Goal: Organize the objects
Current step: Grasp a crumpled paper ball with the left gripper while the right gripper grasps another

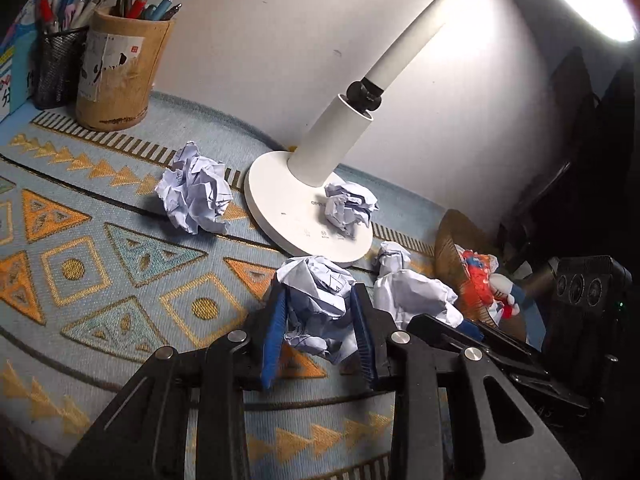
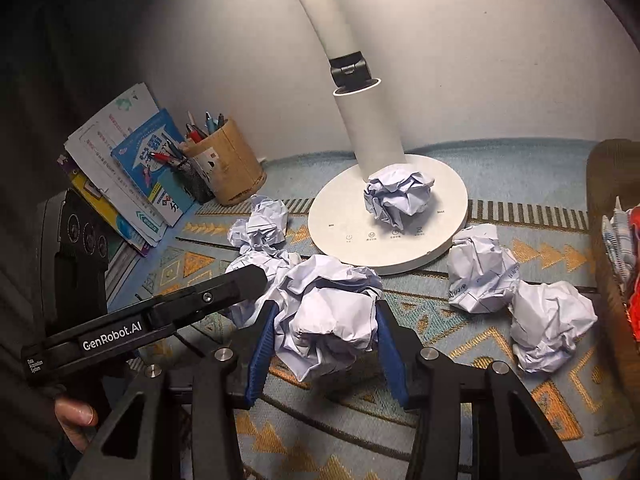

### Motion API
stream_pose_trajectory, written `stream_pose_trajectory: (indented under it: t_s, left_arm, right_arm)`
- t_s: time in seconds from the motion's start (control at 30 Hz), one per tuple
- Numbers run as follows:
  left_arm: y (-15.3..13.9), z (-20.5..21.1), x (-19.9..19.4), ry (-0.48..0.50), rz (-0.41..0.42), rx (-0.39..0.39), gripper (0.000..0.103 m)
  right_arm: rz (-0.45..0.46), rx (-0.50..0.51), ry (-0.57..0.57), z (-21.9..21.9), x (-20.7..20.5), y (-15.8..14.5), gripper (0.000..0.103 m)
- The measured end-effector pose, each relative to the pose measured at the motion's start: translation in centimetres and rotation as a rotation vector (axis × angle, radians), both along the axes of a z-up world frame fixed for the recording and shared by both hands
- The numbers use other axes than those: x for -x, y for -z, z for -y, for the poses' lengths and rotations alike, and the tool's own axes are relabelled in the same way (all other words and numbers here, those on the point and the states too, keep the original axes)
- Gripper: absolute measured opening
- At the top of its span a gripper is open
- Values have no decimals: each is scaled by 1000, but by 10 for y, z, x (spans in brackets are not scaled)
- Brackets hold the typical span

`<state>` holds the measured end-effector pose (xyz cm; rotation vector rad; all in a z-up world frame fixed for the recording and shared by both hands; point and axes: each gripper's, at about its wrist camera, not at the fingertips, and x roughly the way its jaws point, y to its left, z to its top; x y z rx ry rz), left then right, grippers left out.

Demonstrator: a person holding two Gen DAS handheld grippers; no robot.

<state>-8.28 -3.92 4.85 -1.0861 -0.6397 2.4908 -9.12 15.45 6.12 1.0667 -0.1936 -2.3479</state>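
Note:
In the left wrist view my left gripper (image 1: 319, 296) is shut on a crumpled white paper ball (image 1: 316, 280), with a blue pad pressing each side. Beside it on the right, my right gripper (image 1: 460, 324) holds a second paper ball (image 1: 412, 292). In the right wrist view the right gripper (image 2: 327, 310) is shut on that ball (image 2: 332, 316), which bulges between its blue pads. The left gripper's black finger (image 2: 240, 280) reaches in from the left, and a thumb (image 2: 76, 416) shows below it. Loose paper balls lie on the patterned mat (image 1: 120, 264).
A white lamp base (image 2: 344, 216) carries one paper ball (image 2: 398, 196). More balls lie at its left (image 2: 264, 224) and right (image 2: 480, 268), (image 2: 552, 324). Pen cups (image 1: 120, 68) and books (image 2: 132, 168) stand at the back left. A brown basket (image 1: 452, 256) of colourful packets sits right.

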Motion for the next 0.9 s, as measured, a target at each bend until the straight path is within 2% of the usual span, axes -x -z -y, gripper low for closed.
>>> stream_pose_trajectory:
  t_s: [0.07, 0.13, 0.2, 0.27, 0.33, 0.47, 0.53, 0.57, 0.6, 0.67, 0.73, 0.9]
  left_arm:
    - [-6, -4, -26, 13, -19, 16, 29]
    - [-8, -14, -52, 28, -34, 55, 29]
    - [-8, -27, -80, 51, -66, 125, 29]
    - [-4, -45, -103, 55, -94, 227, 29]
    - [4, -54, -117, 62, -95, 270, 29]
    - [23, -60, -128, 61, -89, 262, 29]
    - [24, -57, -129, 59, -89, 252, 29]
    - [22, -54, -129, 61, -101, 227, 30]
    - [24, -49, -128, 60, -95, 199, 30]
    - [28, -39, -125, 45, -64, 131, 29]
    - [27, -34, -126, 23, -74, 104, 29]
    - [23, -45, -130, 44, -100, 152, 30]
  right_arm:
    - [-18, 28, -21, -15, -23, -9, 47]
    - [-30, 14, -17, -30, -48, -13, 47]
    - [-47, -41, 7, -42, -72, -13, 47]
    - [-74, -134, 37, -50, -94, -8, 48]
    - [-83, -220, 67, -52, -107, 0, 48]
    - [-81, -279, 45, -53, -121, 14, 49]
    - [-80, -280, 13, -54, -125, 22, 55]
    - [-68, -269, 3, -57, -127, 26, 62]
    - [-62, -258, 0, -60, -131, 28, 64]
    - [-53, -239, 1, -68, -138, 30, 67]
    - [-36, -228, 11, -73, -144, 33, 67]
    - [49, -139, 35, -74, -136, 39, 68]
